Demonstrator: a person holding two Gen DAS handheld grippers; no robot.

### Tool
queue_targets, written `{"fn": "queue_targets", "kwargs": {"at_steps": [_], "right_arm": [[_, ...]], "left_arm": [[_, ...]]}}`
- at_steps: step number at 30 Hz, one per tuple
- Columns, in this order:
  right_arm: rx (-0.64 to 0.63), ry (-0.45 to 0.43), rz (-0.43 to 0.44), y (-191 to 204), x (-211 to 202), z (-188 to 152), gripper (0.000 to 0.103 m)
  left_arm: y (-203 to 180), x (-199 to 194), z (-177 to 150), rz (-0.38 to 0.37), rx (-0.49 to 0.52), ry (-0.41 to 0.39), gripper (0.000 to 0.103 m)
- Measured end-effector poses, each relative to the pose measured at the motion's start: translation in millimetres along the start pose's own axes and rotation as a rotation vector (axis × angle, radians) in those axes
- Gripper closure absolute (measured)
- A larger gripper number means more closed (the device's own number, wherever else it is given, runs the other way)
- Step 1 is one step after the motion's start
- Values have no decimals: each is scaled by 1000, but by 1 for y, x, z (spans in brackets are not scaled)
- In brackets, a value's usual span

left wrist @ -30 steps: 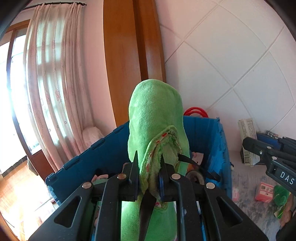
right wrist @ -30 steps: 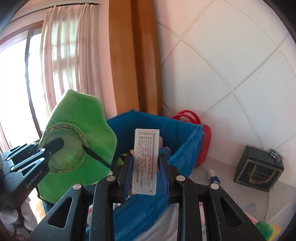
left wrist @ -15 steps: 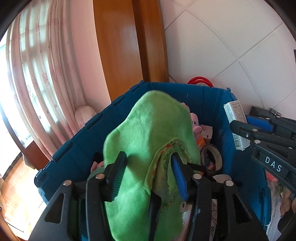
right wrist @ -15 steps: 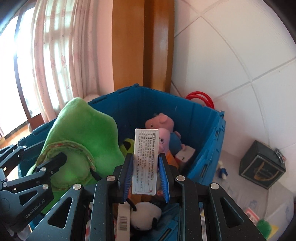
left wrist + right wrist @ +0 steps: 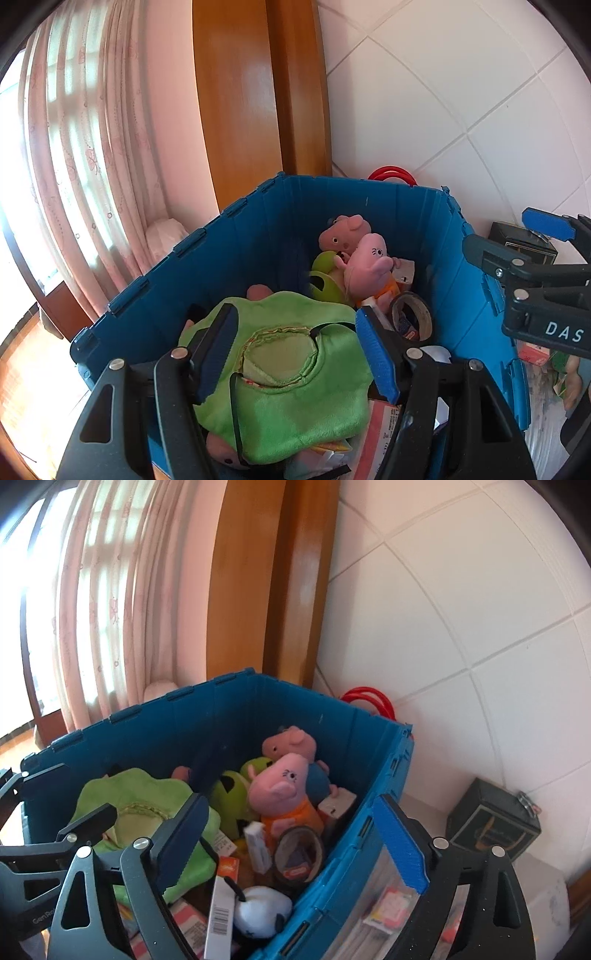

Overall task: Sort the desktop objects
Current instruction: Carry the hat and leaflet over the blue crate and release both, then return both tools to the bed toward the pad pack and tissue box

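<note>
A pink patterned curtain (image 5: 85,155) hangs left of a wooden door frame (image 5: 258,88); white tiled wall (image 5: 461,602) fills the right.

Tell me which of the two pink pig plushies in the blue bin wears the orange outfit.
The nearer pig plush, lighter pink with eyelashes, wears orange. It leans in front of the darker pig, whose body is blue, against the far wall of the blue bin.

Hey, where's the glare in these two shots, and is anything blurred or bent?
Left wrist view: the window behind the curtain is blown out, and wall tile lines bow. Right wrist view: the same window glares at left, the small white box in the bin looks smeared, and the corners go dark.
</note>
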State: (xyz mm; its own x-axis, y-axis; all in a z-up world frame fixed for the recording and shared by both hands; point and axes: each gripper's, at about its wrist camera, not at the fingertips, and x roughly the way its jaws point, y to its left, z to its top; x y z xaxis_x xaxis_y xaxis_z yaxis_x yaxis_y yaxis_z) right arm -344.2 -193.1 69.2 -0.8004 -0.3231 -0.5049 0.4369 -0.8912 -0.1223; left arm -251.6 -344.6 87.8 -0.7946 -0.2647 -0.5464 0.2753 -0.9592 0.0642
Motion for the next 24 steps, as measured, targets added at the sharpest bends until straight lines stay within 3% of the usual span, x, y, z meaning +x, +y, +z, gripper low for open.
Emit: {"fn": "queue_targets", "kwargs": {"at_steps": [2,14,24], "right_arm": [[13,-24,-5,-5,-11,-2,0],[147,-125,-12,-71,-84,-44,0],[283,-117,-198,-184,-147,-122,0]], "left_arm": [[2,-7,-2,-5,-21,-17,38],[-16,-59,-14,-68,-106,-162,38],[-108,-107,-20,-180,-34,-216,37]]}}
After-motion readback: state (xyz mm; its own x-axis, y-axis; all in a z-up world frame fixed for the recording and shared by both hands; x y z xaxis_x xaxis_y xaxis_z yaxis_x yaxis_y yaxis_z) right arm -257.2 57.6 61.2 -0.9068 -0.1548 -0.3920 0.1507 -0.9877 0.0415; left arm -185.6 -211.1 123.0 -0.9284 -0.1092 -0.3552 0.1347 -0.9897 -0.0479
